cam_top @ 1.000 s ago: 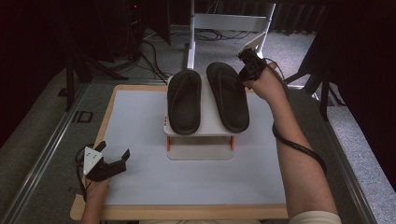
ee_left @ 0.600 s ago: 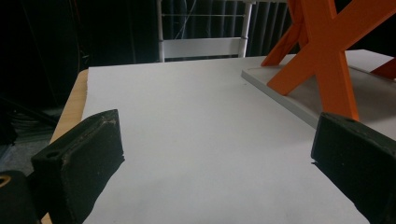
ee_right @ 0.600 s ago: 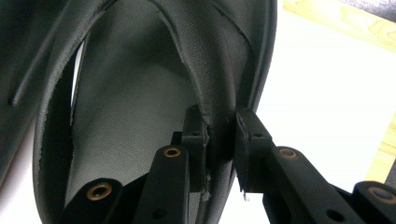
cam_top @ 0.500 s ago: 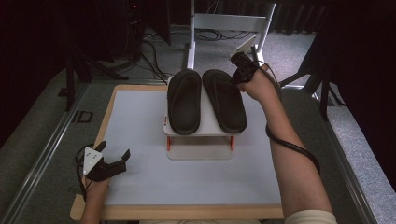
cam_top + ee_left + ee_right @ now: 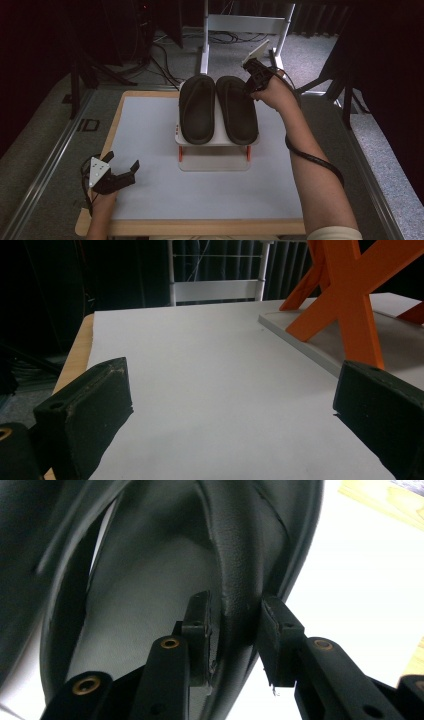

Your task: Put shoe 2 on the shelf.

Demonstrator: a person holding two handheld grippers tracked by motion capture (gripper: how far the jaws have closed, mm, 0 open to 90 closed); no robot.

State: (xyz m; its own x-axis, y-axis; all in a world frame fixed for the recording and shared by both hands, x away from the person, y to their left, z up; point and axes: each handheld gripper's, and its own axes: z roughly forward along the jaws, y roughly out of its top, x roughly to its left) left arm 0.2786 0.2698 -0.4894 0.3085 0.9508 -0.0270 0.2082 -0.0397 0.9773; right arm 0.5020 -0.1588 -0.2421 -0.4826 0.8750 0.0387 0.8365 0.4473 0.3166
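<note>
My right gripper (image 5: pixel 235 630) has just been opening, its jaws straddling the right slipper's strap (image 5: pixel 240 580) with small gaps. If I withdraw crooked, a pad could snag it and drag the slipper (image 5: pixel 236 109) off the rack (image 5: pixel 215 143).

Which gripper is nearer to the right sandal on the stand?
The right gripper: its jaws, just opening, straddle the strap of the right sandal. The left gripper rests far away at the table's near left corner.

The bench (image 5: pixel 150 200) carries a white work surface with a bare wooden rim along its edges. Beyond the bench, at 12 o'clock, a white metal frame (image 5: pixel 240 25) stands on the grey floor (image 5: pixel 165 65). Black cables (image 5: pixel 165 55) lie on the floor at 11 o'clock, beside dark stand legs (image 5: pixel 75 75).
</note>
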